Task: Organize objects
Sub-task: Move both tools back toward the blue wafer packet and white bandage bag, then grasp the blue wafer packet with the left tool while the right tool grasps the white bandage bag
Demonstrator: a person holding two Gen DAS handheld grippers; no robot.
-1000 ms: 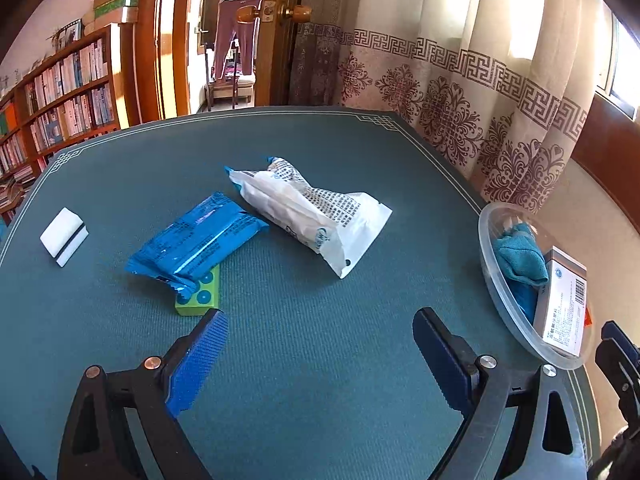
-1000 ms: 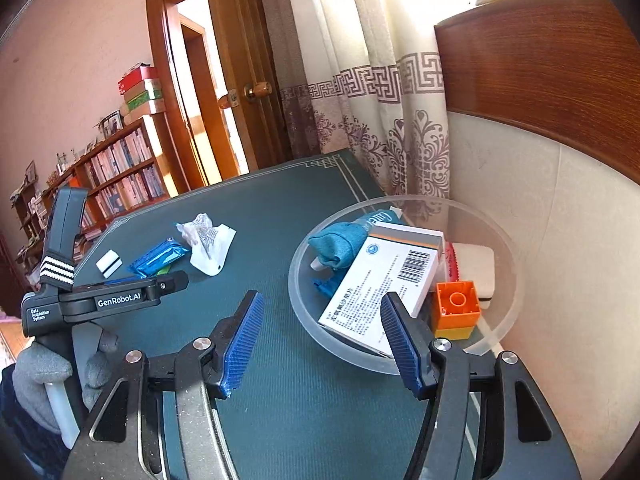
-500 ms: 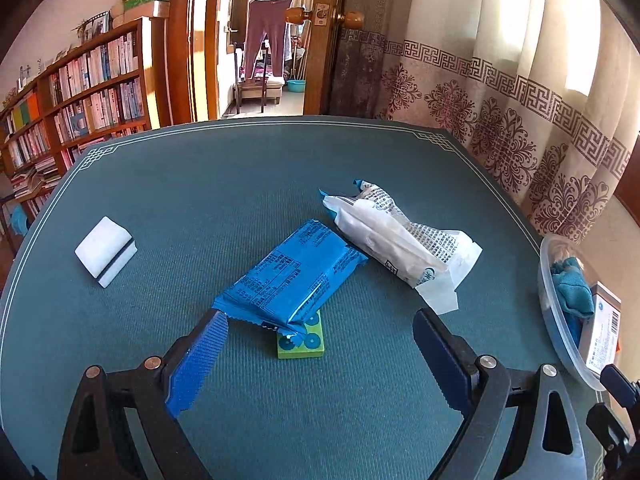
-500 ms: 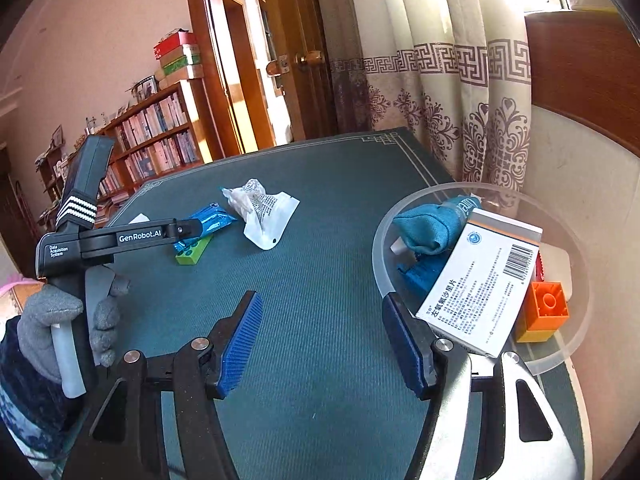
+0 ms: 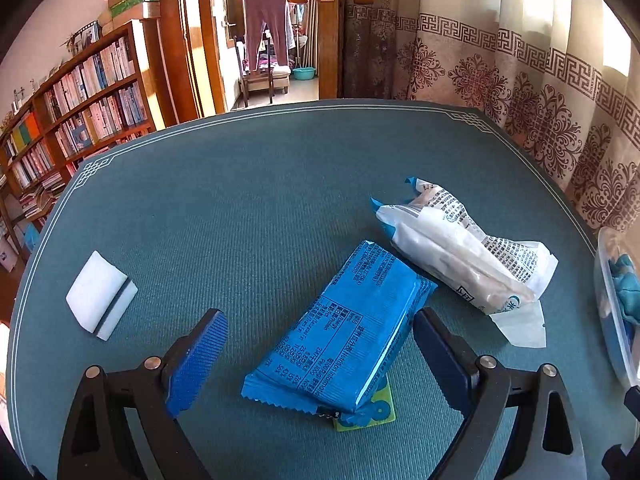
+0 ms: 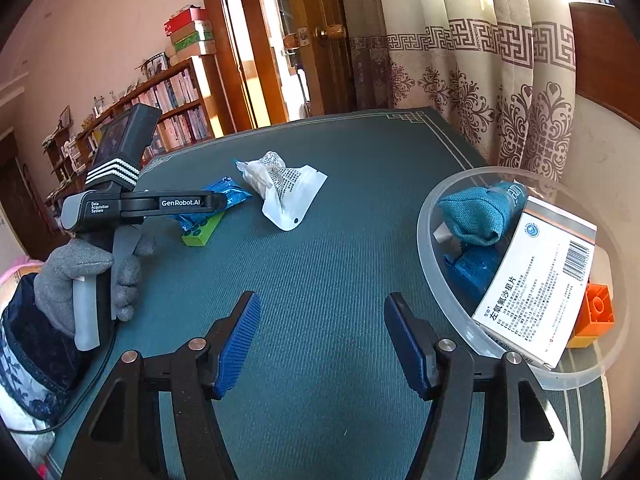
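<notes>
My left gripper is open, its jaws either side of a blue snack packet that lies on a green toy brick; the pads are apart from it. A white printed bag lies just beyond to the right. A white eraser block lies at the left. My right gripper is open and empty over bare cloth, left of a clear bowl holding a medicine box, a teal cloth and an orange brick.
The table has a green cloth with a white border line. Curtains hang along its right side. A bookshelf and an open doorway stand behind. The gloved hand holding the left gripper shows in the right wrist view.
My left gripper has moved forward and left onto the blue packet, which now sits between its jaws. My right gripper has drawn back left from the bowl.
</notes>
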